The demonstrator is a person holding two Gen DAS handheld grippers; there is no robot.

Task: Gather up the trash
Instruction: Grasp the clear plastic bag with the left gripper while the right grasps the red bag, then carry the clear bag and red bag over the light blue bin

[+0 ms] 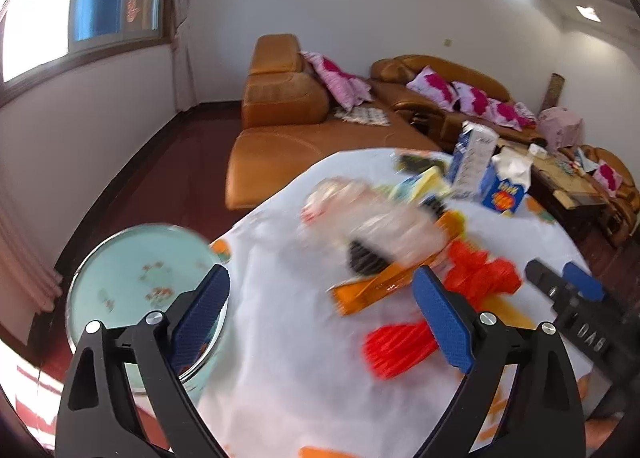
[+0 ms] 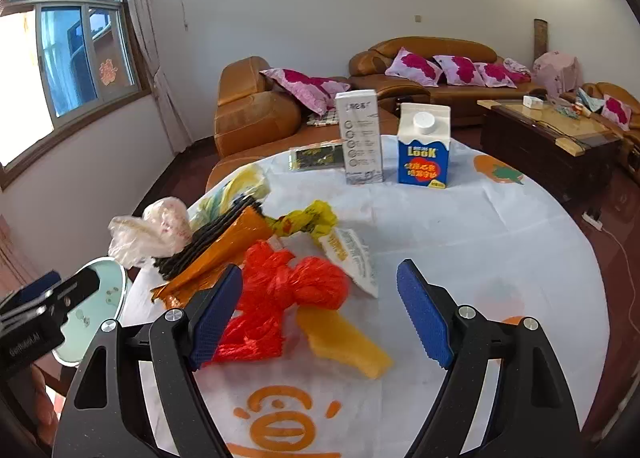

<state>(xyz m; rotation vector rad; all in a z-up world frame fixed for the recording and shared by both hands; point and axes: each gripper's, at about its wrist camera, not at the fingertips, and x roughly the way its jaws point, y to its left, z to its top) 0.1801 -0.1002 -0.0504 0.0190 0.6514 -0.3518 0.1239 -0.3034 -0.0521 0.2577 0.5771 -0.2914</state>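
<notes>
A pile of trash lies on the white tablecloth (image 2: 460, 242). It holds a red mesh bag (image 2: 288, 290), a yellow wrapper (image 2: 344, 338), an orange foil wrapper (image 2: 224, 250), a clear plastic bag (image 2: 152, 234), a knotted yellow bag (image 2: 308, 222) and a white packet (image 2: 352, 258). My right gripper (image 2: 320, 318) is open just above the red bag and the yellow wrapper, holding nothing. My left gripper (image 1: 320, 314) is open too, over the near edge of the pile, and it is empty. The left wrist view is blurred; its red mesh bag (image 1: 480, 274) and clear bag (image 1: 360, 218) show as smears.
A blue milk carton (image 2: 424, 146), a white box (image 2: 360, 138) and a black packet (image 2: 316, 156) stand at the table's far side. A round glass stool top (image 1: 140, 286) sits left of the table. Orange sofas (image 2: 256, 114) and a coffee table (image 2: 548, 138) lie beyond.
</notes>
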